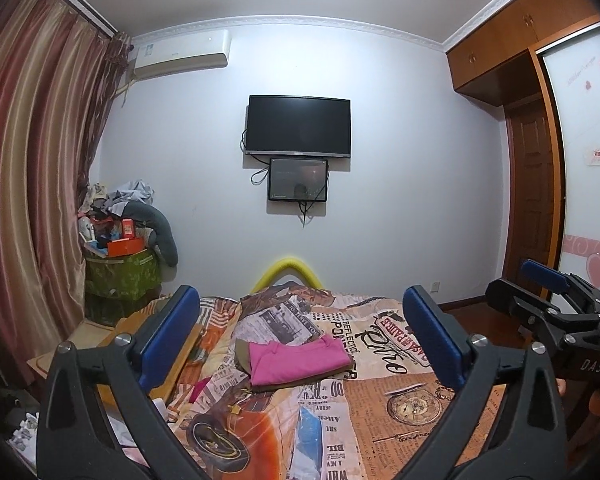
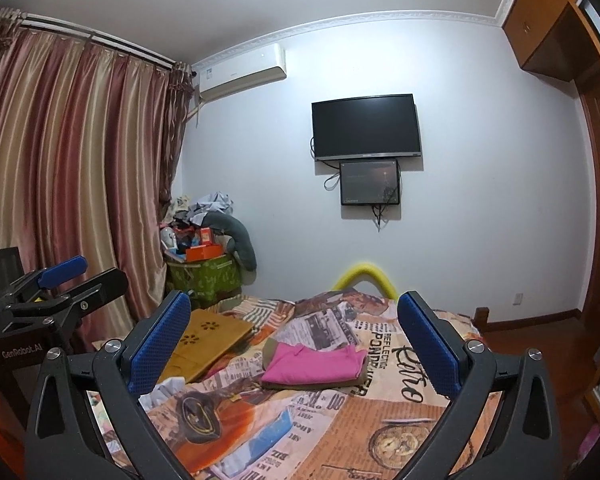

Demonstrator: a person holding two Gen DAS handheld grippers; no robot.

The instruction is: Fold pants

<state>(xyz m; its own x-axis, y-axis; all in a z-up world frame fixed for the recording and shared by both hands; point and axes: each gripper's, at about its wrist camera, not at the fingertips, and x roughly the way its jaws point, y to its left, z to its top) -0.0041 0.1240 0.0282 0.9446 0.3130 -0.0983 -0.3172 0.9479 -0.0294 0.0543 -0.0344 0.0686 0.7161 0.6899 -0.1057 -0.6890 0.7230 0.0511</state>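
Note:
Folded pink pants (image 1: 298,362) lie on top of a folded olive-brown garment (image 1: 242,356) in the middle of the bed; they show in the right wrist view too (image 2: 314,366). My left gripper (image 1: 300,340) is open and empty, held above the near part of the bed, well short of the pants. My right gripper (image 2: 296,344) is open and empty, also held back from the pants. The right gripper shows at the right edge of the left wrist view (image 1: 548,292), and the left gripper at the left edge of the right wrist view (image 2: 60,280).
The bed has a newspaper-print cover (image 1: 400,400). A wooden lap tray (image 2: 208,340) lies on its left side. A cluttered green box (image 1: 122,276) stands by the curtain (image 1: 32,180). A TV (image 1: 298,126) hangs on the far wall. A wardrobe (image 1: 540,120) stands at right.

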